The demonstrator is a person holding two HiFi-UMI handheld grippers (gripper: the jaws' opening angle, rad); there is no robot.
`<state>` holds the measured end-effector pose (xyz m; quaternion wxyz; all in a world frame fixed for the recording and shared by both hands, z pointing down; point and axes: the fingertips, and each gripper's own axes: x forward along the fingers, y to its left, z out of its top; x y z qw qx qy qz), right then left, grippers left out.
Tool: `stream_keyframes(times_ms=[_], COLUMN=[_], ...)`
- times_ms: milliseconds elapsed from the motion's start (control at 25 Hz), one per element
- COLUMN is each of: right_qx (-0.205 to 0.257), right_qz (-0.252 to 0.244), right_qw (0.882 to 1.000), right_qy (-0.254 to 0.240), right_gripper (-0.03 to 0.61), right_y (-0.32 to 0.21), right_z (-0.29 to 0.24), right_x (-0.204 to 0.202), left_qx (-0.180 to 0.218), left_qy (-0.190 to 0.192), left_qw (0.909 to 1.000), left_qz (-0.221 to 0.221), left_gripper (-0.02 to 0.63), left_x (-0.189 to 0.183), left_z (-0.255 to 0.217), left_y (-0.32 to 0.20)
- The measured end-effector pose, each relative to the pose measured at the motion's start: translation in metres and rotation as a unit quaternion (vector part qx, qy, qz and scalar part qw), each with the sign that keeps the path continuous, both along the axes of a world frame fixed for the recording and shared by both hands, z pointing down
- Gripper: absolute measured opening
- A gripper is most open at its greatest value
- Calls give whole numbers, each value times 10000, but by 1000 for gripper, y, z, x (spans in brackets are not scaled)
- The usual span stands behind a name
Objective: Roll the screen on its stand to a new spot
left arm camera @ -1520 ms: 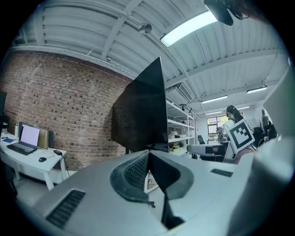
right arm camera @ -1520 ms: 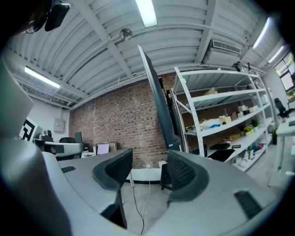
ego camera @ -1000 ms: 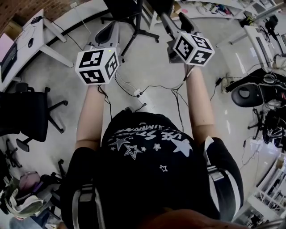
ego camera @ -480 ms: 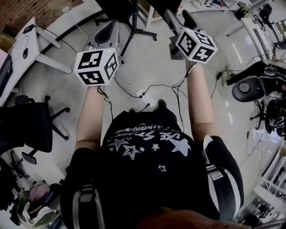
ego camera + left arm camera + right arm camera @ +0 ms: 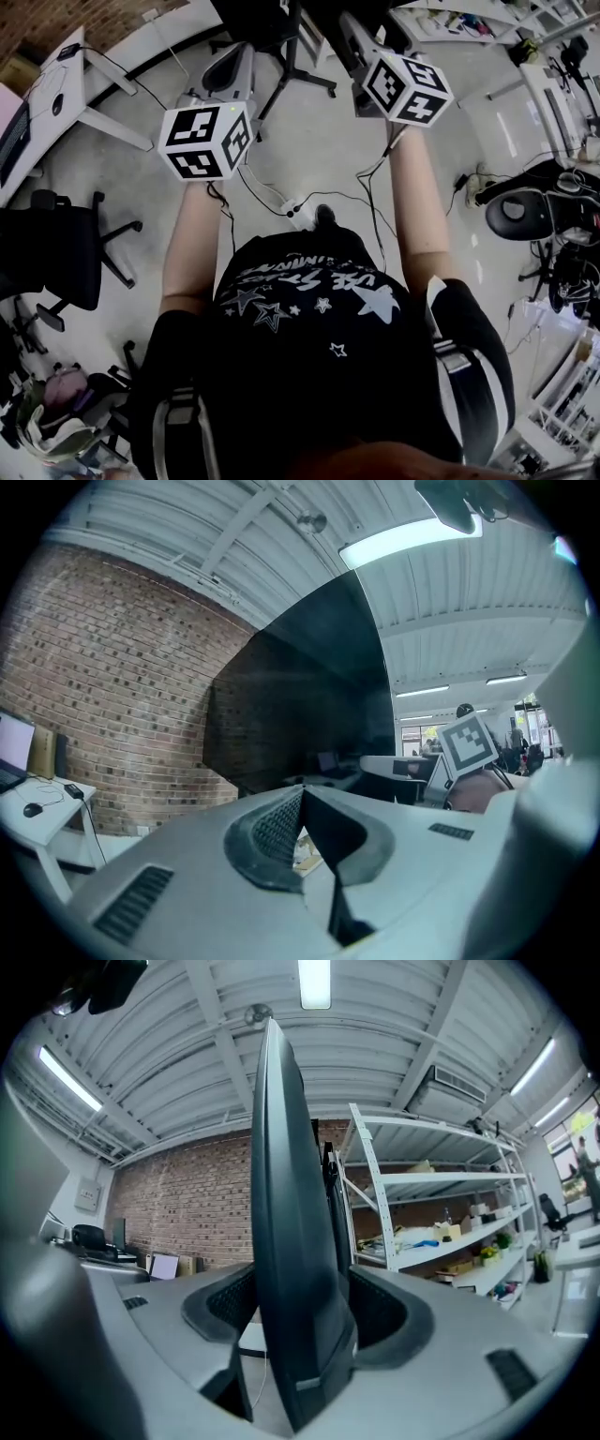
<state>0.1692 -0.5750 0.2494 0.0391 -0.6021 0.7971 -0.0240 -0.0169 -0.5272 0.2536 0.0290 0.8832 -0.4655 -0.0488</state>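
Observation:
The screen (image 5: 286, 1194) is a large dark panel, seen edge-on in the right gripper view and as a broad black face (image 5: 309, 696) in the left gripper view. My right gripper (image 5: 300, 1307) is shut on its edge, which stands upright between the ribbed pads (image 5: 230, 1307). My left gripper (image 5: 302, 803) is shut on the opposite edge. In the head view the left gripper's marker cube (image 5: 204, 141) and the right one (image 5: 405, 89) are held out ahead, level with the stand's black legs (image 5: 291, 70). The screen itself is mostly cut off at the top.
A power strip (image 5: 302, 208) and loose cables lie on the floor just ahead of the person's foot (image 5: 323, 217). A black office chair (image 5: 66, 253) stands left, a white desk (image 5: 75, 84) far left, another chair (image 5: 525, 202) right. White shelving (image 5: 441, 1232) and a brick wall (image 5: 103, 696) stand beyond.
The floor, power strip and chairs have shifted in the head view and a foot has stepped into sight. Both grippers keep their hold on the screen.

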Motion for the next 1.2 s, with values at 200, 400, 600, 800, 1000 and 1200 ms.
stream_keyframes(times_ms=[200,400,600,800,1000,1200], right_qx=[231,449,550,510,471,468], right_qz=[-97,-330,-225,56,117,129], right_qw=[9997,9984,9981,9984,9984,9984], right_qy=[71,74,172,241,291,290], right_gripper=[278,278,260,224,219,218], right_y=[-18,-24,-27,-27,-22,-14], right_z=[-10,-20,-22,-20,-19,-18], right_x=[-4,-9,-10,-9,-14,-23], left_qx=[69,105,86,70,72,63], left_qy=[14,-58,-55,-43,-48,-50], left_qw=[9996,9988,9982,9981,9982,9985], left_qz=[-273,-470,-584,-618,-599,-549], left_gripper=[8,8,8,8,8,8], left_x=[6,10,9,7,2,-6], left_z=[-10,-11,-10,-8,-6,-4], left_y=[-14,-25,-35,-34,-26,-20])
